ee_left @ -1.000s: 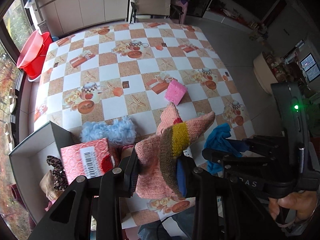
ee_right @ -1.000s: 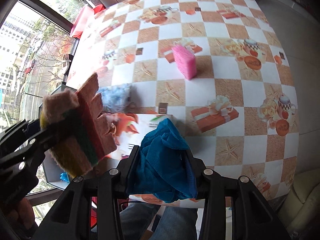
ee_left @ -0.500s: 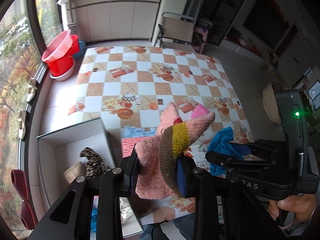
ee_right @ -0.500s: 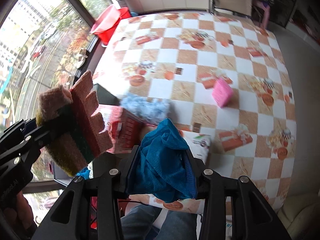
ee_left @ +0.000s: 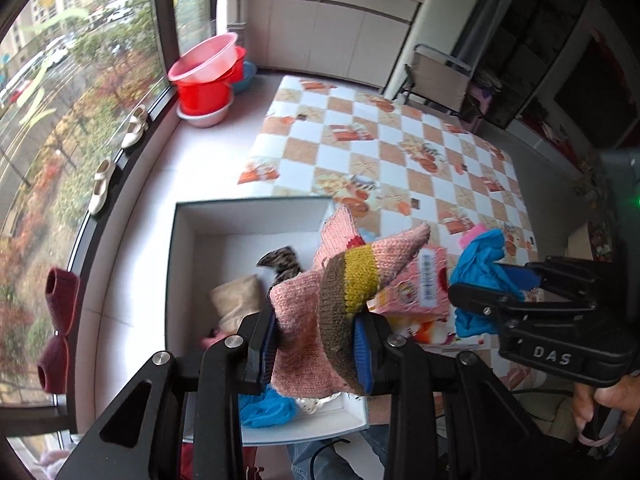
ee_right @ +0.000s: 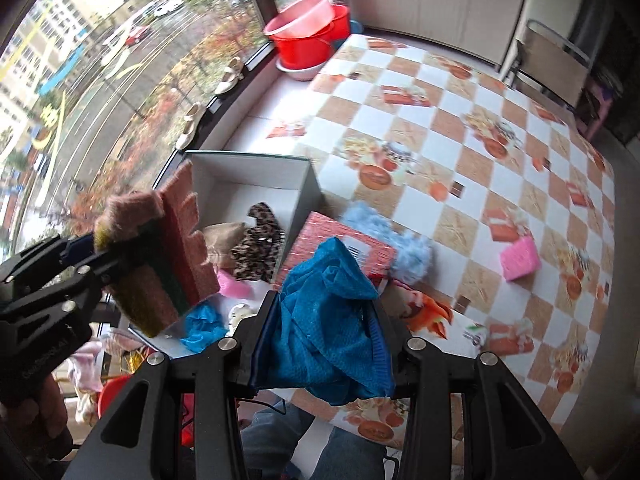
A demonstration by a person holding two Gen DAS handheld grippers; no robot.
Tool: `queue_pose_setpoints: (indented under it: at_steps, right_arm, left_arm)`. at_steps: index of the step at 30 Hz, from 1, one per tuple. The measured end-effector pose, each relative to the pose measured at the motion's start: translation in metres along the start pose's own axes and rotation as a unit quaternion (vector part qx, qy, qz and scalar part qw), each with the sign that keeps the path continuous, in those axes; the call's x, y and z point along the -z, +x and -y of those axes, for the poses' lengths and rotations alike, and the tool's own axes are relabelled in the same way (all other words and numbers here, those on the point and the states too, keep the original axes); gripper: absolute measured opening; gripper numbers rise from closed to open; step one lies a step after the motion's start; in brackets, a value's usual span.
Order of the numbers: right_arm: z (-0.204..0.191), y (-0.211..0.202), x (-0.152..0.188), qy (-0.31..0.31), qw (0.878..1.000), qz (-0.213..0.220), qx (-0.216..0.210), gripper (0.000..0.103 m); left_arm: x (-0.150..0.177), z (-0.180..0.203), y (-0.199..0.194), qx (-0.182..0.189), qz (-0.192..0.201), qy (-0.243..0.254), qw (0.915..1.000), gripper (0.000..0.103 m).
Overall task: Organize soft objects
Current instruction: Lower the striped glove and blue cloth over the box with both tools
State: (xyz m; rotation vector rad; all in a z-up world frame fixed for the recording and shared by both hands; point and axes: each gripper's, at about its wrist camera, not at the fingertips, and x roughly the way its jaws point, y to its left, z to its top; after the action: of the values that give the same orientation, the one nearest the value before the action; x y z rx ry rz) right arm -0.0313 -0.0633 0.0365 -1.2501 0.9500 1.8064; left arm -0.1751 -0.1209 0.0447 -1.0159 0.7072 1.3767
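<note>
Above the box (ee_left: 256, 216) I am holding my left gripper (ee_left: 316, 344), and its pads are clamping a pink knitted mitten (ee_left: 304, 320) with brown and yellow bands; the mitten's fingers are sticking up past the jaws. Beside it, over the table's (ee_right: 500, 128) near edge, my right gripper (ee_right: 320, 344) is pinching a bunched blue cloth (ee_right: 328, 316), whose folds are spilling out above and below the pads. Both grippers are pointing steeply downward. My right hand (ee_left: 608, 396) is showing at the lower right of the left view, wrapped round the handle.

The box is standing open, just off the table's corner, near the window. Inside it a leopard-print scrunchie (ee_right: 260, 248) is lying against a beige pouch (ee_right: 224, 236), with something pink (ee_right: 234, 286) and another blue cloth (ee_right: 202, 326) nearer to me. A red patterned packet (ee_right: 336, 248) is leaning on the box's table-side wall, and a fluffy light-blue piece (ee_right: 392, 240) is lying on the table touching that packet. Well apart from these, a pink sponge (ee_right: 518, 258) is sitting on the checked tablecloth.

Beyond the box, red basins (ee_left: 208, 76) are stacked on the sill by the window, and pale shoes (ee_left: 134, 132) are lined along the ledge. My jeans (ee_right: 280, 436) are showing below the grippers.
</note>
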Motion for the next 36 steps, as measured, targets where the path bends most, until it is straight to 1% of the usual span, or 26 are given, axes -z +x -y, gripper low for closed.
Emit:
queue_pose_setpoints:
  at_steps: [10,17,24,29,36]
  right_arm:
    - [-0.067,0.027,-0.018,-0.084,0.996,-0.022,-0.026,0.043]
    - [-0.102,0.049,-0.016,-0.118,0.991,-0.046,-0.041,0.043]
    - [-0.115,0.065,-0.004,-0.135,0.987,-0.072,-0.041,0.043]
    - [-0.116,0.067,-0.001,-0.137,0.987,-0.077,-0.037,0.043]
    - [-0.116,0.069,-0.003,-0.136,0.987,-0.08,-0.034,0.043]
  left_arm:
    - [0.041,-0.05,0.015,-0.033,-0.035,-0.061,0.997,0.035]
    - [0.064,-0.066,0.028,-0.044,-0.064,-0.077,0.994,0.035]
    - [0.077,-0.073,0.041,-0.045,-0.09,-0.086,0.9912,0.035]
    - [0.082,-0.076,0.048,-0.044,-0.101,-0.088,0.99,0.035]
    - [0.079,-0.076,0.055,-0.041,-0.107,-0.084,0.9898,0.035]
